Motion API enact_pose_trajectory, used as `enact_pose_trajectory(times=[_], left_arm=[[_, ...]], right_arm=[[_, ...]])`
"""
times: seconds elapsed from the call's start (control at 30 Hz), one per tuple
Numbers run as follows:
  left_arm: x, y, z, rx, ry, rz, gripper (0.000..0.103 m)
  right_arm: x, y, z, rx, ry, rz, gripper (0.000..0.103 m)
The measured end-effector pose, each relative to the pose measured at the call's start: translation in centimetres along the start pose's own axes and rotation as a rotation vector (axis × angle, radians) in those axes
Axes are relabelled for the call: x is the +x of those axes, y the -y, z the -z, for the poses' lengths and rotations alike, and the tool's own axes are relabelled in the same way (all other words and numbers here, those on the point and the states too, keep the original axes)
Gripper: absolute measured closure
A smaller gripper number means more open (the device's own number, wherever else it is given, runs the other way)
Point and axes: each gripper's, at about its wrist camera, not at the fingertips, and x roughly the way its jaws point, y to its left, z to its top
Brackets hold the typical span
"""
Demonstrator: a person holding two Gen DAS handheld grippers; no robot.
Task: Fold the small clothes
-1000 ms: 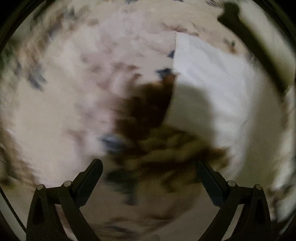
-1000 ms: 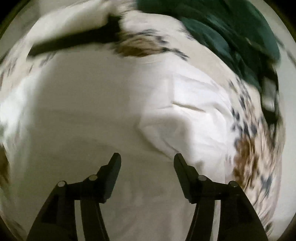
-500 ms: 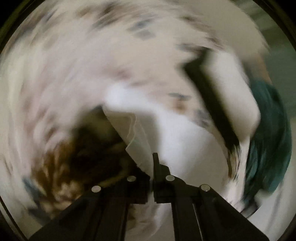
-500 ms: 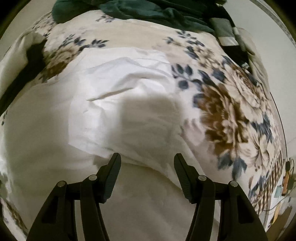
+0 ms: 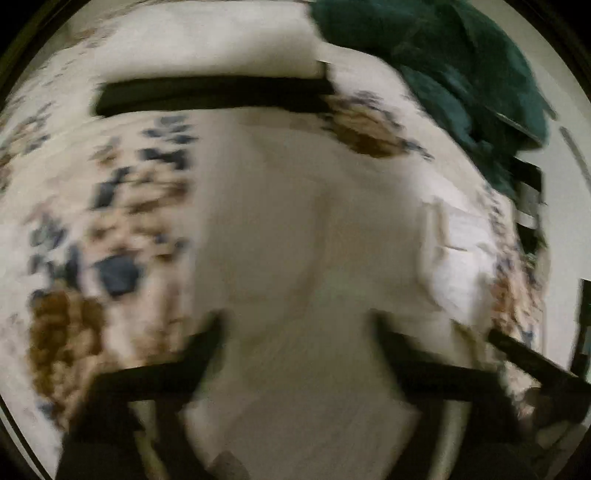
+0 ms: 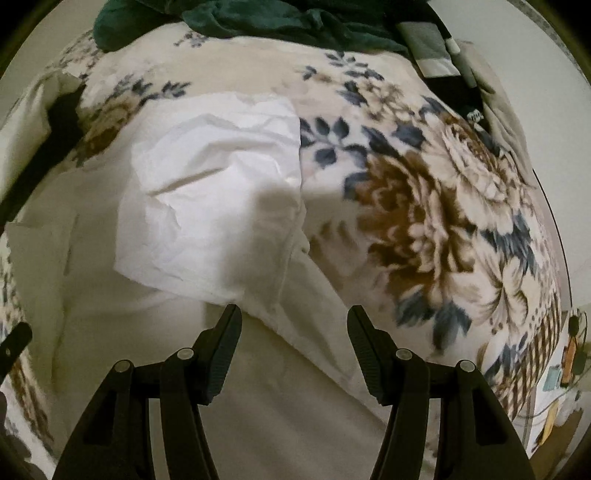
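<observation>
Both grippers spread wide and empty over the floral blanket (image 6: 424,206), right gripper (image 6: 293,317) nearer the white garment (image 6: 221,184) lying just ahead-left, left gripper (image 5: 295,332) blurred above its middle.

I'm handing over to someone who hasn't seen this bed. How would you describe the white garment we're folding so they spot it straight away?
Start from the floral blanket with brown and navy flowers that covers the bed. On its left half, ahead of the open right gripper, lies the plain white cloth garment, wrinkled, with one flap folded over itself. Unlike the dark green fabric heap at the far edge, it is bright white and unpatterned.
</observation>
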Motion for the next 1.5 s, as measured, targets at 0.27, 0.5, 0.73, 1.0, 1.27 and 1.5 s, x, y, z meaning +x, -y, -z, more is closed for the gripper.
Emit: enact_pose_trajectory(times=[0.27, 0.5, 0.73, 1.0, 1.27, 1.5], left_arm=[[5.2, -2.6, -5.4, -0.024, 0.010, -0.231, 0.006], [8.2, -1.1, -5.4, 0.041, -0.051, -0.325, 0.006], [-2.7, 4.4, 0.6, -0.042, 0.086, -0.364, 0.006], [-3.4, 21.1, 15.4, -0.114, -0.104, -0.362, 0.006], [4.1, 32.6, 24.4, -0.201, -0.303, -0.215, 0.006], [10.4, 36.7, 28.9, -0.072, -0.350, -0.242, 0.011]], right_arm=[[-0.5, 0.2, -1.9, -0.016, 0.004, -0.035, 0.027], [6.2, -2.2, -4.3, -0.179, -0.222, 0.000, 0.024], [0.7, 4.3, -6.3, -0.181, -0.207, -0.282, 0.024], [-1.3, 21.4, -8.7, -0.217, -0.404, -0.410, 0.024], [2.0, 27.2, -13.5, -0.263, -0.442, -0.484, 0.050], [9.5, 17.2, -20.2, -0.264, -0.469, -0.681, 0.050]])
